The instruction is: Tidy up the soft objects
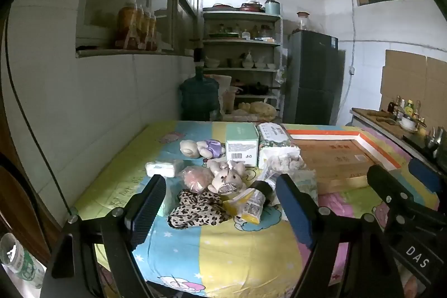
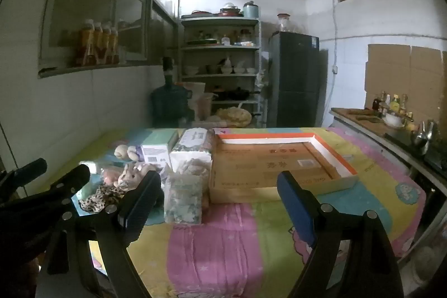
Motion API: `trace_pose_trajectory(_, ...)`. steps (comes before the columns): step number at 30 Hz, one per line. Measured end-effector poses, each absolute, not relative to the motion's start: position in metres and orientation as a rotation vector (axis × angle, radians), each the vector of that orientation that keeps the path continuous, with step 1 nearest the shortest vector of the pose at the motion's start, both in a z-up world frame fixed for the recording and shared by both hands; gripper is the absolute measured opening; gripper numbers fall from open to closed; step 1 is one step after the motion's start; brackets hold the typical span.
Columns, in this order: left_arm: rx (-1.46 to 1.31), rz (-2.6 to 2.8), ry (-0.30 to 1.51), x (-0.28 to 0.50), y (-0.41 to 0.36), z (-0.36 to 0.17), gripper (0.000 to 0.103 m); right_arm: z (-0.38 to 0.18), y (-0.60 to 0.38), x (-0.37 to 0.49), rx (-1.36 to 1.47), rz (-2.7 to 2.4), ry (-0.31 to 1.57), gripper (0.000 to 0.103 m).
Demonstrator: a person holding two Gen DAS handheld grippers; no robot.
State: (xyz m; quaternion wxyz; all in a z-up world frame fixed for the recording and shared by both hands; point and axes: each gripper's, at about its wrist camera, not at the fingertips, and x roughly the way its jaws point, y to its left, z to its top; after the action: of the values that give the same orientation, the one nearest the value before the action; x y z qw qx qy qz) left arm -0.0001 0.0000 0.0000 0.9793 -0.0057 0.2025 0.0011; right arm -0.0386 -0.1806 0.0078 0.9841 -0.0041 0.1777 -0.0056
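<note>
soft toys and fabric bits are sitting in a loose pile on the left half of the table, which is wearing a pastel patchwork cartoon cloth. pile contents: pink plush pig at centre, round pink plush ball in clear wrap touching its left side, crumpled leopard-print fabric lying just in front of both, cream teddy in a purple outfit lying on its side behind them. small white wrapped tissue pack is sitting left of the ball. yellow snack pouch is lying right of the leopard fabric, partly under a dark-capped bottle.

behind the pile, mint-green cardboard box is standing upright, with a floral tissue pack touching its right side. flat cardboard box lid with orange-and-white rim is lying open side up on the right half of the table, nothing in it.

left gripper is hovering low over the near edge, jaws spread wide, framing the leopard fabric and pouch but touching nothing. right gripper is hovering beside it, jaws spread wide too, nothing between them, pointing at the lid's near edge.
</note>
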Motion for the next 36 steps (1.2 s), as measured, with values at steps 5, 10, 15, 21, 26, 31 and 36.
trace_pose_trajectory(5, -0.009, 0.003, 0.412, -0.002, 0.000, 0.001, 0.081, 0.008, -0.180, -0.038, -0.011, -0.012, 0.360, 0.087)
trace_pose_trajectory(10, 0.002, 0.007, 0.420, -0.003, -0.002, -0.002, 0.080, 0.008, -0.180, -0.039, -0.010, -0.010, 0.357, 0.087)
trace_pose_trajectory(15, -0.004, 0.023, 0.419, -0.001, -0.004, -0.004, 0.080, 0.008, -0.180, -0.038, -0.010, -0.010, 0.358, 0.087)
trace_pose_trajectory(21, 0.000, 0.011, 0.428, 0.001, -0.002, -0.002, 0.080, 0.009, -0.180, -0.038, -0.008, -0.009, 0.357, 0.087)
trace_pose_trajectory(26, -0.001, 0.008, 0.429, 0.003, -0.002, -0.003, 0.080, 0.009, -0.180, -0.037, -0.009, -0.008, 0.357, 0.087)
trace_pose_trajectory(31, -0.002, 0.006, 0.434, 0.005, -0.001, -0.004, 0.080, 0.009, -0.180, -0.037, -0.011, -0.008, 0.357, 0.087)
trace_pose_trajectory(36, -0.004, 0.006, 0.436, 0.007, -0.001, -0.006, 0.080, 0.012, -0.176, -0.038, -0.011, -0.008, 0.356, 0.087)
